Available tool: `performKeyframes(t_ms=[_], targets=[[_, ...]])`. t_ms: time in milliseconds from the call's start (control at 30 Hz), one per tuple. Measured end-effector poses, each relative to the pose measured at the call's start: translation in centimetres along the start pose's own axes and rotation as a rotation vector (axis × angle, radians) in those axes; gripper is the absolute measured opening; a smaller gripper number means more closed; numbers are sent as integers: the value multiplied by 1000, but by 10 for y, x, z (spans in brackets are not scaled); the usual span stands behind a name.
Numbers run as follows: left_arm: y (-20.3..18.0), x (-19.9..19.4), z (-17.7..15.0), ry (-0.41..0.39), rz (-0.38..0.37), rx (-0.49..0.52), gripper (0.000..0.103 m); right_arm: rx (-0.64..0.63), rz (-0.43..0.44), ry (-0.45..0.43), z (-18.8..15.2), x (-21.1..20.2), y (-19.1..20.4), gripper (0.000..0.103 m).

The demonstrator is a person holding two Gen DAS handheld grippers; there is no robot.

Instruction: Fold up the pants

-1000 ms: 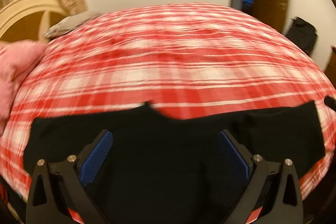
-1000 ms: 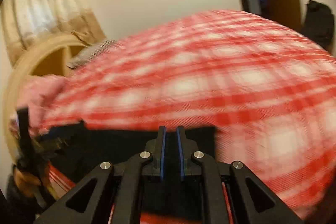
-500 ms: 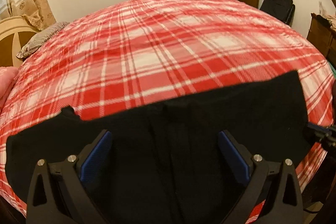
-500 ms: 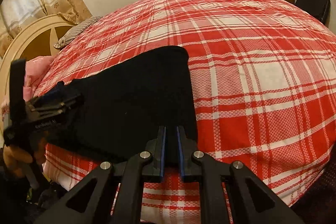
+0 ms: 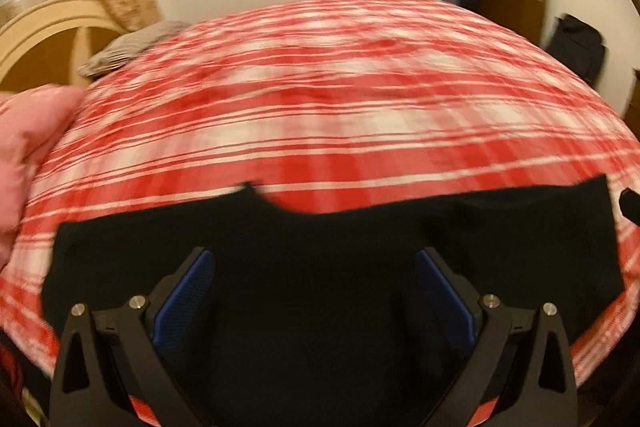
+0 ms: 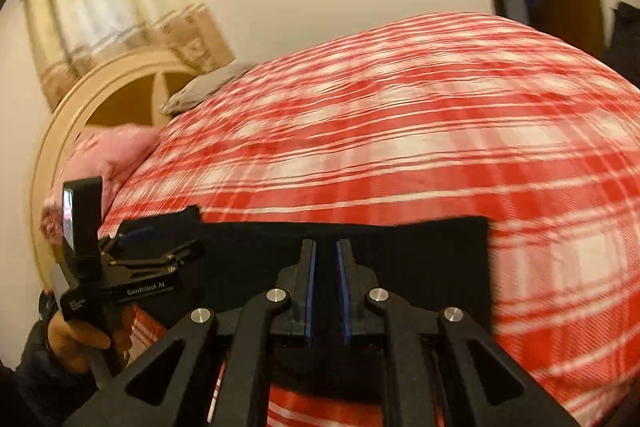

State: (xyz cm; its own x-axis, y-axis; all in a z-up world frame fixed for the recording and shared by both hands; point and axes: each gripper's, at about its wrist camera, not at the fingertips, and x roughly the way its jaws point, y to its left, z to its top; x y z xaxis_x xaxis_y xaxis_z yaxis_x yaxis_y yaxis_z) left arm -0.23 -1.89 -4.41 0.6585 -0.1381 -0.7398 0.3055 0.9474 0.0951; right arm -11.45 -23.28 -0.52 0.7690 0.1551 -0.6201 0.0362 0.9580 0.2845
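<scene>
Red-and-white plaid bedspread (image 5: 340, 131) fills both views, with a cream wall, a curtain (image 6: 100, 7) and a rounded headboard (image 6: 80, 107) behind. Black pants (image 5: 320, 267) lie spread flat along the near edge of the bed. Left gripper (image 5: 316, 291) hovers over the middle of the dark cloth, its blue-padded jaws spread wide, nothing between them. Over on the right gripper (image 6: 323, 287), the jaws are drawn close with a narrow slot, dark fabric seen in the gap; a firm pinch cannot be confirmed. A pink pillow (image 5: 28, 147) sits at the left, a grey one (image 5: 128, 47) farther back.
</scene>
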Motion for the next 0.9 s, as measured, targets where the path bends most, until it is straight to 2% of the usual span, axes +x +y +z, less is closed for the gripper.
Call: performKeyframes(t_ms=[167, 300, 500, 633, 667, 733, 767, 800, 900], targets=[[54, 0, -11, 12, 93, -105, 103, -67, 67, 39, 1, 28, 37, 11], [102, -2, -27, 5, 176, -216, 103, -110, 90, 47, -5, 34, 56, 11], [174, -6, -54, -8, 246, -477, 103, -93, 82, 56, -8, 36, 56, 11], [201, -4, -63, -4, 261, -574, 103, -61, 79, 61, -8, 37, 51, 11], [204, -3, -64, -8, 260, -586, 103, -52, 83, 63, -8, 37, 50, 15], [212, -2, -69, -27, 249, -627, 103, -37, 96, 59, -8, 36, 48, 31], [216, -1, -71, -37, 237, -654, 102, -32, 100, 53, -8, 34, 47, 44], [221, 2, -74, -42, 213, -690, 102, -29, 101, 41, -8, 33, 47, 52], [233, 11, -81, -50, 116, -805, 94, -30, 94, 29, -6, 29, 47, 52]])
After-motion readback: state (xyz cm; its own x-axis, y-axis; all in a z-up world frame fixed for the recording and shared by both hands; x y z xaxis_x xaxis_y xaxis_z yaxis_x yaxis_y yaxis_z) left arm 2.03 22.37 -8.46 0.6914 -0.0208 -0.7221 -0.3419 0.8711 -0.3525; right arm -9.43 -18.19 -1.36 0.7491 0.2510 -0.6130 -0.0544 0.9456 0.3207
